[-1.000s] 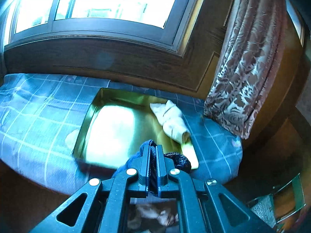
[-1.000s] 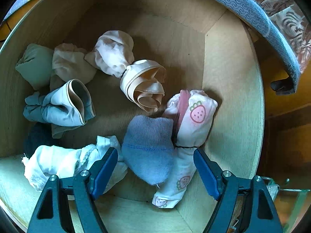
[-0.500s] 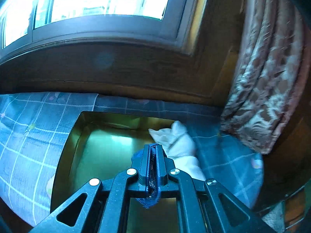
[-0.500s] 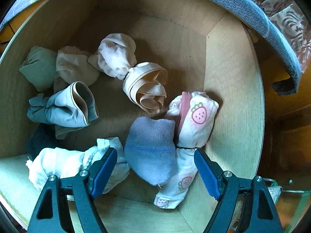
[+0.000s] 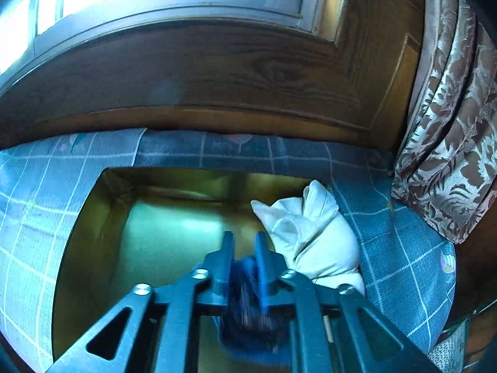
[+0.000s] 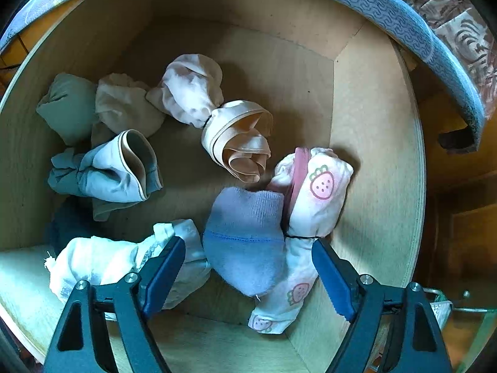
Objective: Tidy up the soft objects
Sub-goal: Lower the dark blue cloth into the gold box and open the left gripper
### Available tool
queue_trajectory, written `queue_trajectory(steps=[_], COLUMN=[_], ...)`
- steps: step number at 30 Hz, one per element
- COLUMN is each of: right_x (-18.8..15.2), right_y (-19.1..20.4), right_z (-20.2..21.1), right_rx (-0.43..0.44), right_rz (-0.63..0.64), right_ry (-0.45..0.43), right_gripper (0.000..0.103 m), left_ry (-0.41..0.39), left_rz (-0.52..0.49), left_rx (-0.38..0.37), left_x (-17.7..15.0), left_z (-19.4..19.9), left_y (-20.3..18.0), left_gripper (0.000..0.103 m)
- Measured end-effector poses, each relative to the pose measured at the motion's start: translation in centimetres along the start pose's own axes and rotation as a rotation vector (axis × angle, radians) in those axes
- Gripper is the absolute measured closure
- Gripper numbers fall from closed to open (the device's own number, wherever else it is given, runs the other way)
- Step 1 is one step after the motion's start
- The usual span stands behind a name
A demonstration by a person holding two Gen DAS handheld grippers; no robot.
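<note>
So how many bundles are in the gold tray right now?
2: a white bundle against the gold tray's right side, and a dark blue one between the left gripper's just-opening jaws.

The right tongs (image 6: pixel 248 267) hang wide open over a wooden drawer (image 6: pixel 369 155), straddling a blue sock (image 6: pixel 245 242). Just right of the sock lies a strawberry-print bundle (image 6: pixel 313 205); a white cloth (image 6: pixel 102 261) sits left.

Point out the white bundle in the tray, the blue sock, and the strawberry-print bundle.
white bundle (image 5: pixel 313 242): left wrist view, on its bulging middle.
blue sock (image 6: pixel 245 233): right wrist view, on its ribbed body.
strawberry-print bundle (image 6: pixel 321 200): right wrist view, just below the upper strawberry print.
</note>
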State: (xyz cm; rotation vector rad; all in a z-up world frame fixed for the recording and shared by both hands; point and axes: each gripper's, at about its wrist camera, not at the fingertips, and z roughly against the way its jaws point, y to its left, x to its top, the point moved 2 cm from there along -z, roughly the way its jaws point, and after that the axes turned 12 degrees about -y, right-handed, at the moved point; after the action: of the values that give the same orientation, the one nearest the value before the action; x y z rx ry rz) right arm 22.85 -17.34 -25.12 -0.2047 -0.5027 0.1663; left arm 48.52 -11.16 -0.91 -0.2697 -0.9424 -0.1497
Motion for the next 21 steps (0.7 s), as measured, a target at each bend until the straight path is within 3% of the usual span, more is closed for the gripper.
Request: queue_trajectory(steps=[4,21], right_x=[0.0,0.1], right_y=[0.0,0.1], right_z=[0.1,0.0], right_rx=[0.004,-0.007], right_rz=[-0.002,-0.005], right_ry=[-0.004,-0.004], right_gripper=[0.018,0.018], left_ry=[-0.003,-0.070], left_rz=[0.055,0.080], left_rx=[0.005,0.037], left_x=[-0.1,-2.7], left_z=[0.8,7.7], left_y=[1.4,5.6], left_gripper=[0.073,0.073])
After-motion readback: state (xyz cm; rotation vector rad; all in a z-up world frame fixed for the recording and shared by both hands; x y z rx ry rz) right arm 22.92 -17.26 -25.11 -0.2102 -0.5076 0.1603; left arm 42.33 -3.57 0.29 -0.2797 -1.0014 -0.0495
